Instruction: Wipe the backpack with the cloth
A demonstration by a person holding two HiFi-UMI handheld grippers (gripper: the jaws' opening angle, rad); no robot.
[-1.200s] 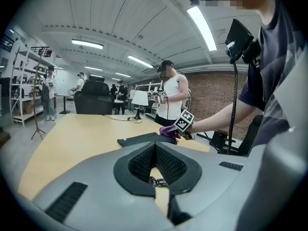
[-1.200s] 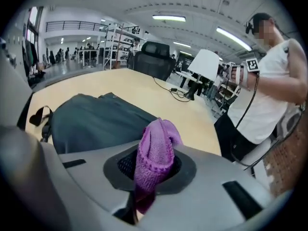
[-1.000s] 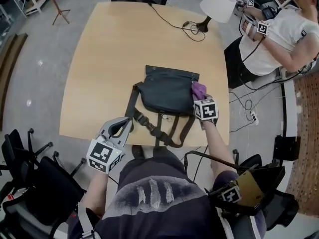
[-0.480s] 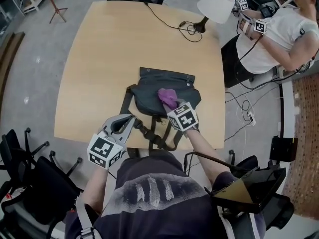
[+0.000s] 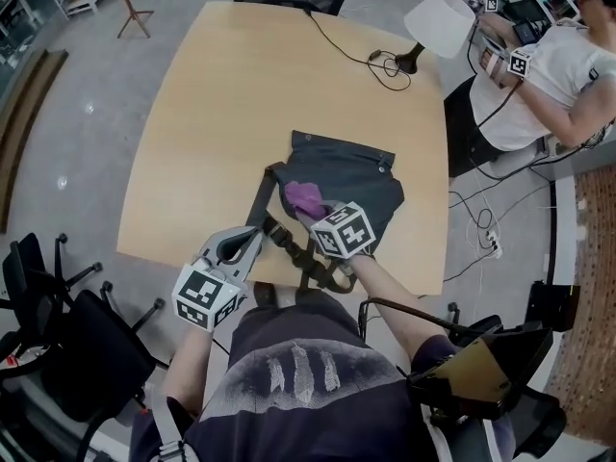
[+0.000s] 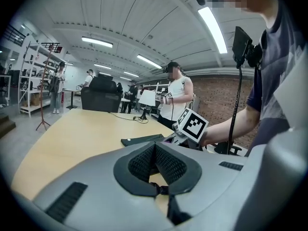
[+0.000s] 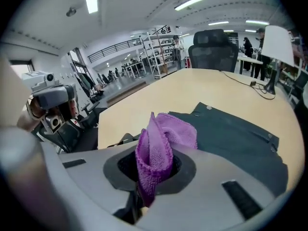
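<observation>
— Where does the head view sit?
— High above the left hand-held gripper [image 5: 248, 241] and the right hand-held gripper [image 5: 313, 212], facing steeply down over the whole tabletop [image 5: 212, 114].
— And the other two?
— Each sits low, close behind its own jaws, facing forward. The right one has the cloth [image 7: 156, 148] right before its lens. All three share the backpack [image 5: 356, 176].

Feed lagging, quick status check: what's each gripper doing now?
Left gripper: closed, holding nothing.
Right gripper: closed on the purple cloth.
</observation>
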